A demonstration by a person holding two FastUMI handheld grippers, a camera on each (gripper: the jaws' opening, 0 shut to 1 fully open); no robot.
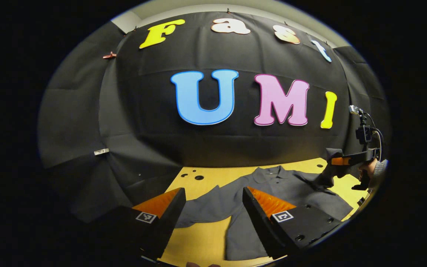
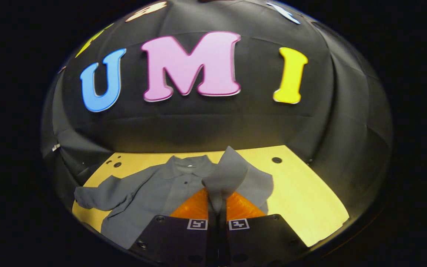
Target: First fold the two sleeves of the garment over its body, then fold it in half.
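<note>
Shirt [image 2: 154,193] lay collar-away on the table [image 2: 302,196]. Its right sleeve [image 2: 224,178] was pinched in my right gripper [image 2: 218,207], lifted beside the collar; my left gripper [image 1: 213,207] hung spread above the left sleeve [image 1: 202,207].

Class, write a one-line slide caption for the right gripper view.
Right gripper shut on one lifted sleeve of the grey shirt lying on the yellow table.

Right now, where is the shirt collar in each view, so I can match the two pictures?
Left gripper view: the collar is right of centre, above the claw fingers.
Right gripper view: it is left of centre, beside the lifted sleeve.
Shared landmark: the yellow table.
</note>
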